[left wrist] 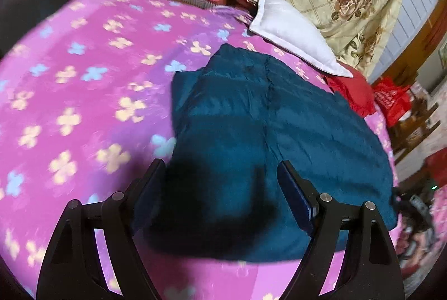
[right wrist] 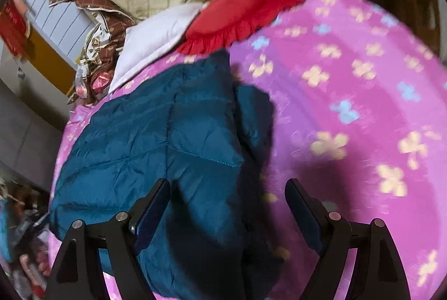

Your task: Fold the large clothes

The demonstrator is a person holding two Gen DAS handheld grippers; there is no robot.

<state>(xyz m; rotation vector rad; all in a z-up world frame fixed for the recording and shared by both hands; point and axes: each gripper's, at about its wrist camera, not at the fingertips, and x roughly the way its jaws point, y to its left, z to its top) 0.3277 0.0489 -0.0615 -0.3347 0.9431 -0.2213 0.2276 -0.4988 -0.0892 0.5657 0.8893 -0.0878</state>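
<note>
Left wrist view is showing you the teal quilted jacket (left wrist: 279, 132) lying partly folded on the pink bedspread (left wrist: 83, 76), both tools, left tool (left wrist: 220, 188) and right tool (right wrist: 227, 205), gaping empty, further folding seemingly remaining.

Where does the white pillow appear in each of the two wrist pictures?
Left wrist view: the white pillow lies upper right of centre, beyond the blue jacket.
Right wrist view: the white pillow lies upper left of centre, beyond the blue jacket.
Shared landmark: the red cushion, touching the pillow.
</note>
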